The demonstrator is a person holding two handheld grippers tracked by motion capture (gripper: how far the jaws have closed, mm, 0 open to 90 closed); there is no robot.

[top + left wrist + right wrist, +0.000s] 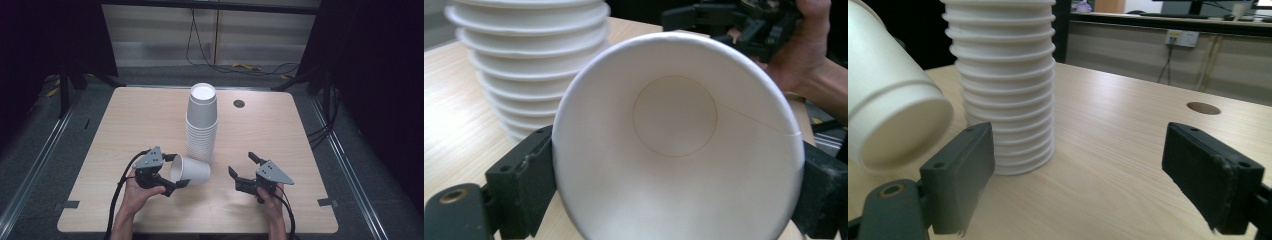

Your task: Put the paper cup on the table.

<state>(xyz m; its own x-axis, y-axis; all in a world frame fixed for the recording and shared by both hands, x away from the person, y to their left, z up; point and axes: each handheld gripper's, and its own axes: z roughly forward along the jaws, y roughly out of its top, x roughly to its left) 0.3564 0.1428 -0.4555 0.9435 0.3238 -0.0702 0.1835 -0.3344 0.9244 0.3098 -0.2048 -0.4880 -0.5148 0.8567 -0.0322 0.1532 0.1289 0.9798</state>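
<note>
A single paper cup is clamped at its rim between the jaws of the left gripper. The cup is held on its side, its long axis running from the left gripper toward the right gripper, base leading, mouth facing back along the left jaws. The right gripper is held with jaws wide apart and nothing between them; the cup's base is seen just left of its left jaw, close by. The stack of cups stands upside down just ahead of both grippers, between them. The right gripper is judged nearer for taking the base.
</note>
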